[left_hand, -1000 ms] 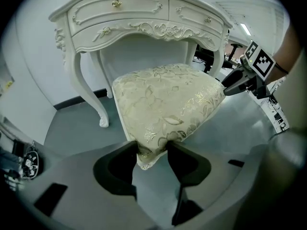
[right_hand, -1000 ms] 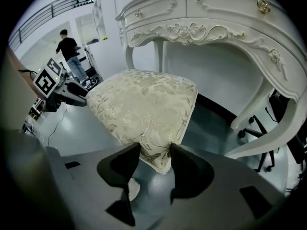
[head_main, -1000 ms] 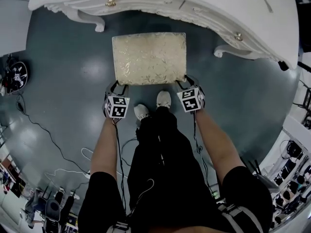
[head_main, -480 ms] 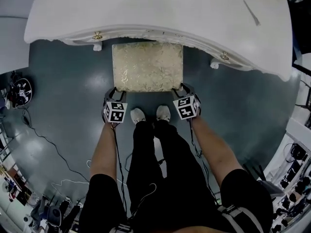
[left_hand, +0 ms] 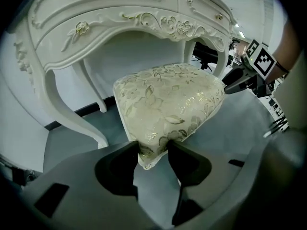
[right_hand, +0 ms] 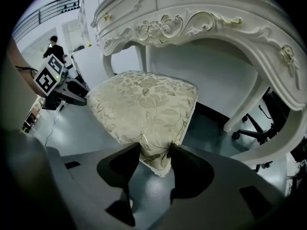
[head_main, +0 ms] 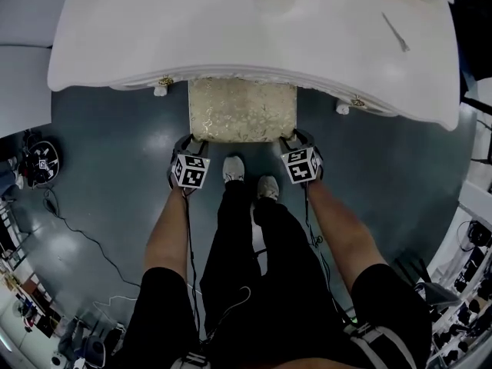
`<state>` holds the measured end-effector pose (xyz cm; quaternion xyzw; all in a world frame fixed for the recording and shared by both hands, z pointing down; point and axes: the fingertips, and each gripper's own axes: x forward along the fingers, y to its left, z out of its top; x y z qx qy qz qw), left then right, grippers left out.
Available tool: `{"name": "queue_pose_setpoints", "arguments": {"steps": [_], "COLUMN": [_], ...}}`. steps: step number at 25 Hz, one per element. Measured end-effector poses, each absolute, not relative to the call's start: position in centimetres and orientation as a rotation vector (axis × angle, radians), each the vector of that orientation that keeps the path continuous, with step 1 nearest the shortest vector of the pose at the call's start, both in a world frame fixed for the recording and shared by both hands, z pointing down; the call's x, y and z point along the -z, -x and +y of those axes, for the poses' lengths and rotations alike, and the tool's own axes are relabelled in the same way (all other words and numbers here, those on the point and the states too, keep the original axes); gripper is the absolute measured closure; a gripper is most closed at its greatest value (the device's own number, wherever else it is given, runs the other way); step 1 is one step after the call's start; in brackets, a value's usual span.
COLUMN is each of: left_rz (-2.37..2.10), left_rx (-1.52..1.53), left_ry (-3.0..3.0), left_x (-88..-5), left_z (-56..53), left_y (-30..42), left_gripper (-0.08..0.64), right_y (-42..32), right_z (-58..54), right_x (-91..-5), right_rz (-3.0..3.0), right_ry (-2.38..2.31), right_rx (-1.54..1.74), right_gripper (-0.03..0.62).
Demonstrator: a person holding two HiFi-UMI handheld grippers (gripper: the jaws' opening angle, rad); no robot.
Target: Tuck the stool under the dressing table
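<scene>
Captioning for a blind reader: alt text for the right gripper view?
The right gripper has its jaws closed on a corner of a floral stool, which sits partly under an ornate white dressing table on a grey floor.

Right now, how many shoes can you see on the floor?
2. One white shoe stands on the floor just behind the stool; the other shoe is beside it, slightly further back. None appears hidden.
</scene>
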<state>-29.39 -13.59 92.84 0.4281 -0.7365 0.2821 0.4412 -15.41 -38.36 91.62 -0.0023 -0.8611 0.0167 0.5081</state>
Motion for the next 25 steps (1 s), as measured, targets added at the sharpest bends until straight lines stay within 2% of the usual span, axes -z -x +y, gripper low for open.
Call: {"name": "queue_pose_setpoints", "arguments": {"steps": [20, 25], "left_rz": [-2.011, -2.064], "left_rx": [-0.583, -0.553], "left_ry": [-1.107, -1.057], "left_x": [-92.5, -92.3], "left_z": [-17.6, -17.6], "left_y": [39.8, 40.4], "left_gripper": [0.350, 0.358], "right_y": [23.3, 23.4], "right_z": [-41.2, -40.9], "right_x": [-91.2, -91.0], "right_rz": [-2.232, -2.268], "right_ry": [-0.151, -0.209], "right_rx": [-0.012, -0.037], "right_gripper": [0.365, 0.365]}}
